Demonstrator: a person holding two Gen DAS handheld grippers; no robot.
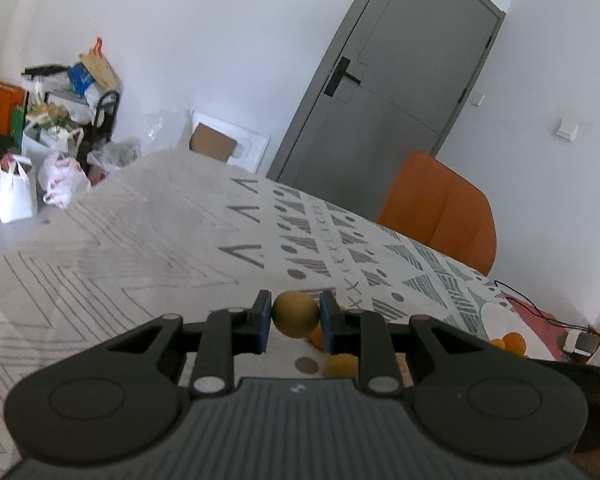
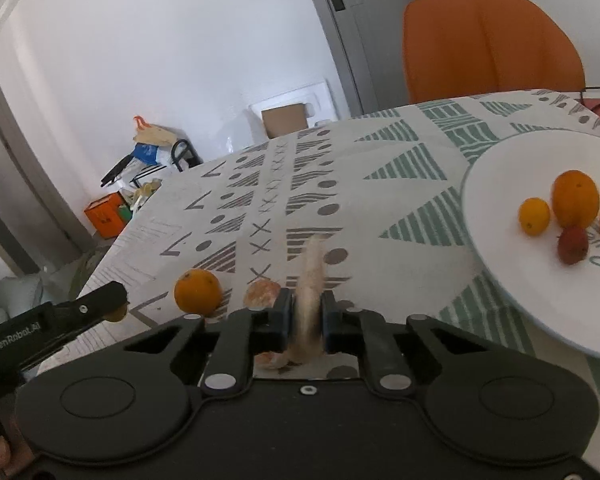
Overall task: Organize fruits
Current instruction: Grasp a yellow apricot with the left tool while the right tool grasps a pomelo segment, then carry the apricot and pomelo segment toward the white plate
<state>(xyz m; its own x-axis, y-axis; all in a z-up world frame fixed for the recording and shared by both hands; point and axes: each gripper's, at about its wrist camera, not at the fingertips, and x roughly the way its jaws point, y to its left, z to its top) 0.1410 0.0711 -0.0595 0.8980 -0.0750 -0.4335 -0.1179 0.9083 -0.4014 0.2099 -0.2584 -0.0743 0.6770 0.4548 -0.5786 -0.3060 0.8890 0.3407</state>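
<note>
My left gripper (image 1: 295, 320) is shut on a small round brownish-yellow fruit (image 1: 295, 314) and holds it above the patterned tablecloth (image 1: 148, 240). Its tip also shows at the left of the right wrist view (image 2: 112, 300). My right gripper (image 2: 305, 316) is shut on a pale, blurred strip of peel (image 2: 311, 280) that sticks up between the pads. A whole orange (image 2: 198, 292) and a peeled fruit (image 2: 262, 294) lie on the cloth just ahead. A white plate (image 2: 500, 264) at the right holds an orange (image 2: 575, 199), two small yellow fruits and a red fruit (image 2: 572, 245).
An orange chair (image 2: 492, 44) stands at the table's far side before a grey door (image 1: 400, 80). Bags and boxes (image 1: 56, 128) clutter the floor at the far left. Cables and a small device (image 1: 580, 340) lie at the table's right end.
</note>
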